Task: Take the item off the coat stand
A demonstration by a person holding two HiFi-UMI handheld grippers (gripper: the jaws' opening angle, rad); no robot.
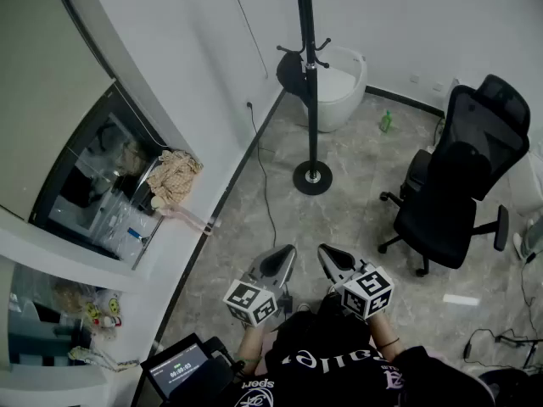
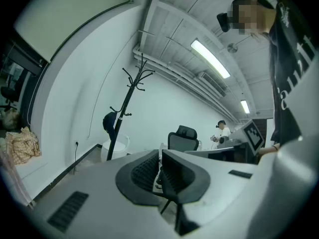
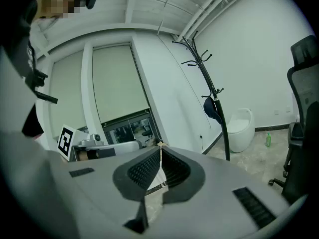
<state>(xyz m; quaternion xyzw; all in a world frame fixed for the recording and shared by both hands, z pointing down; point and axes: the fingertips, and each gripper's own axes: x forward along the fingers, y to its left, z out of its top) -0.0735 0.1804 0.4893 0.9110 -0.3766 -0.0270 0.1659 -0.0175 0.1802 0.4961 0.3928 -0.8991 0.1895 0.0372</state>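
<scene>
A black coat stand (image 1: 310,75) rises from a round base on the grey floor ahead of me. A dark item (image 1: 292,73) hangs from a low hook on its left side. Both grippers are held low and close to my body, well short of the stand. The left gripper (image 1: 285,254) is shut with nothing in it, and so is the right gripper (image 1: 325,253). In the left gripper view the stand (image 2: 124,108) and the dark item (image 2: 109,123) lie far beyond the shut left gripper (image 2: 160,156). The right gripper view shows the stand (image 3: 205,86) and item (image 3: 213,109) past the right gripper (image 3: 160,151).
A white round tub (image 1: 344,87) stands behind the stand against the wall, with a green bottle (image 1: 386,122) beside it. A black office chair (image 1: 462,172) is to the right. A cable (image 1: 263,172) runs along the floor at the left wall. Beige cloth (image 1: 174,176) lies on the window ledge.
</scene>
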